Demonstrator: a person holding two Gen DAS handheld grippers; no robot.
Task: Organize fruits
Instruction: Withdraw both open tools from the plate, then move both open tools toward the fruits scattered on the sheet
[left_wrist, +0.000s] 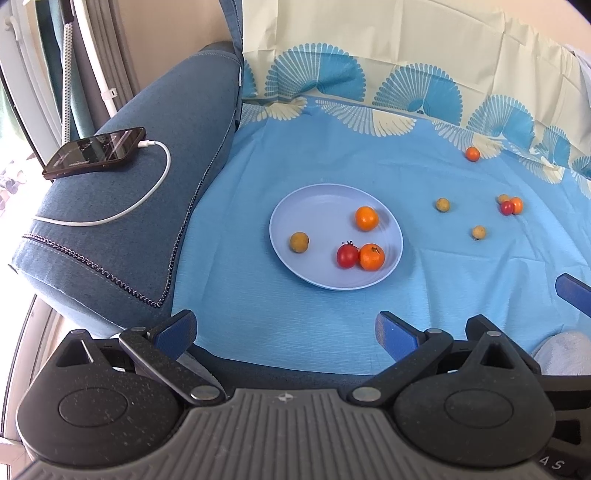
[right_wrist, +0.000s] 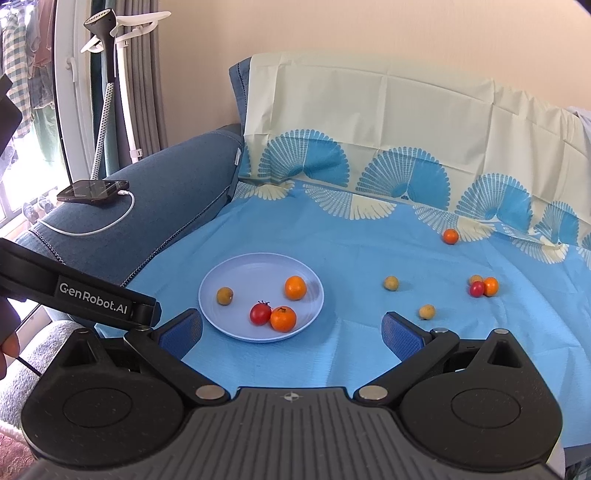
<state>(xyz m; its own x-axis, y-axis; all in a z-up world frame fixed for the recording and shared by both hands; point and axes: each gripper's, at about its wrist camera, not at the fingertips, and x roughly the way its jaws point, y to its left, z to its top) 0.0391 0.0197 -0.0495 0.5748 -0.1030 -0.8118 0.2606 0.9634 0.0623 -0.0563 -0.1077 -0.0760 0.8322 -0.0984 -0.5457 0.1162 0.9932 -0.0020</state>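
Observation:
A pale blue plate (left_wrist: 317, 206) (right_wrist: 240, 269) lies on the blue cloth. It holds two oranges (left_wrist: 366, 218) (right_wrist: 295, 287), a red tomato (left_wrist: 347, 256) (right_wrist: 260, 313) and a brown-yellow fruit (left_wrist: 299, 242) (right_wrist: 224, 296). Loose on the cloth to the right are an orange (left_wrist: 472, 154) (right_wrist: 450, 236), two brown-yellow fruits (left_wrist: 443, 205) (right_wrist: 390, 283), and a cluster of tomato, orange and brown fruit (left_wrist: 509, 205) (right_wrist: 483, 286). My left gripper (left_wrist: 286, 328) is open and empty, near the cloth's front edge. My right gripper (right_wrist: 291, 330) is open and empty, in front of the plate.
A blue sofa armrest (left_wrist: 155, 177) (right_wrist: 166, 192) at left carries a phone (left_wrist: 94, 152) (right_wrist: 93, 190) on a white charging cable. The cloth runs up the sofa back (right_wrist: 369, 122). A garment steamer stand (right_wrist: 107, 92) stands behind the armrest. The left gripper's body (right_wrist: 74, 295) shows at left.

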